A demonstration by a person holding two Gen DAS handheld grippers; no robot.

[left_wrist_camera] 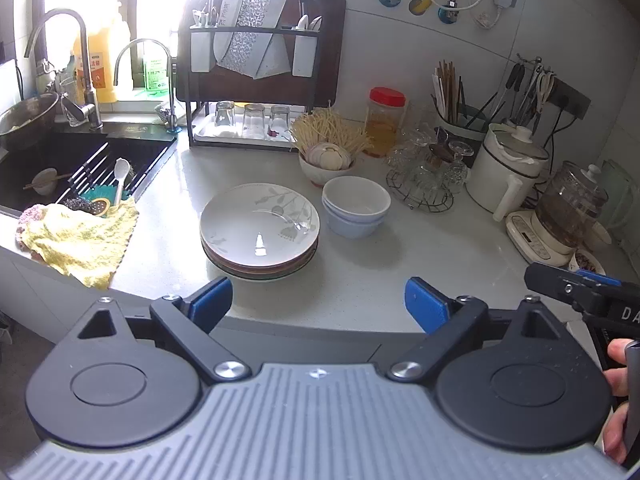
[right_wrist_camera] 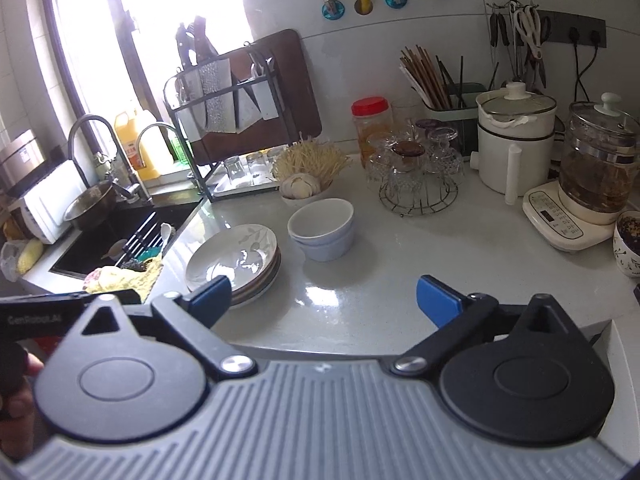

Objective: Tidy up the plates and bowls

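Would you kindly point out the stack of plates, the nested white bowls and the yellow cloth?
Stack of floral-patterned ceramic plates point(left_wrist_camera: 259, 227): left wrist view, on the top plate's inner well.
Nested white round bowls point(right_wrist_camera: 320, 222): right wrist view, inside the upper bowl.
Yellow knitted cloth point(left_wrist_camera: 80, 245): left wrist view, at its crumpled middle.

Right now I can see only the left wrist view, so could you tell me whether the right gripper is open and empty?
Observer: Yes, the right gripper is wide open with nothing between its pads, aimed at the bare counter just right of the plate stack.
Operator: Thanks. What stands at the counter's far right end, please?
Observer: A patterned cup full of something dark, beside the kettle base.
Operator: And what is left of the sink?
Observer: A white ribbed box, beside the metal bowl.
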